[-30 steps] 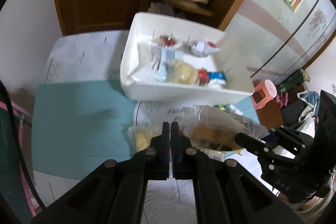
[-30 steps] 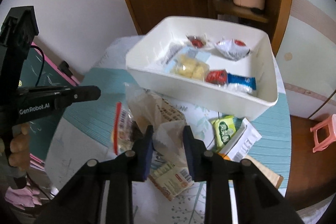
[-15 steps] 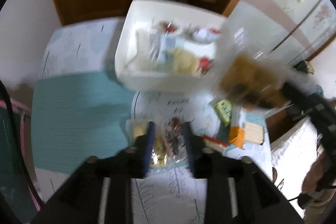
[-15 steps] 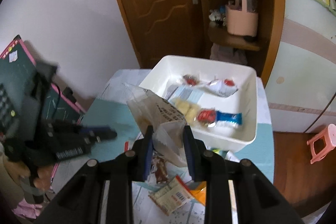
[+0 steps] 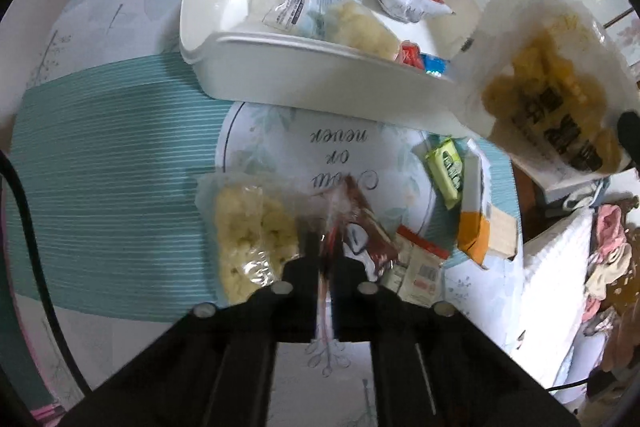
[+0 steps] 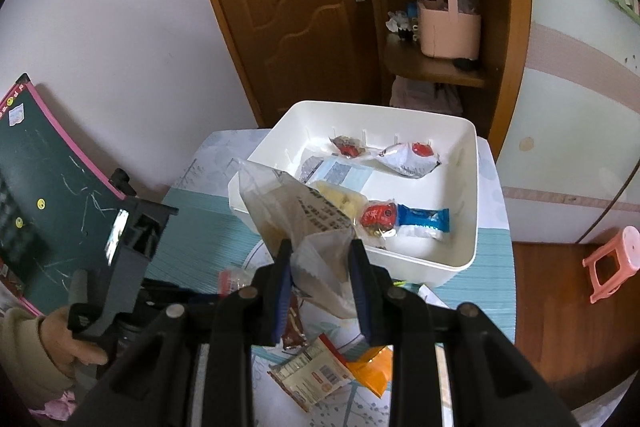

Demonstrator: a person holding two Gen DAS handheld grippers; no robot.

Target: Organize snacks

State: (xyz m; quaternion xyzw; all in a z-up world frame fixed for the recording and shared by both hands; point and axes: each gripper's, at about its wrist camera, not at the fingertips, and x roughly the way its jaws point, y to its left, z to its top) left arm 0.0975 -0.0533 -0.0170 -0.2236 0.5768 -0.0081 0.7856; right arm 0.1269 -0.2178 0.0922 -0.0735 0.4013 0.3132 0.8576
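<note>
White bin (image 5: 320,83) on table, holding several packets: red, white, pale yellow, blue. Clear bag (image 6: 296,211) of yellow-brown snacks raised near bin's front rim. Brown wrapper (image 5: 360,227) on mat beside clear pack (image 5: 252,231) of pale puffs. Green packet (image 5: 446,167), orange pack (image 5: 474,231) well right.

— Anything legible on the bench?

— Cursive words on the round white mat (image 5: 280,143) at the bench's middle, upside down from the left wrist: "or never", then a word beginning "N".

— And the packets?

— Barcodes and dark printing on the held clear bag (image 5: 560,115), too blurred to read.
</note>
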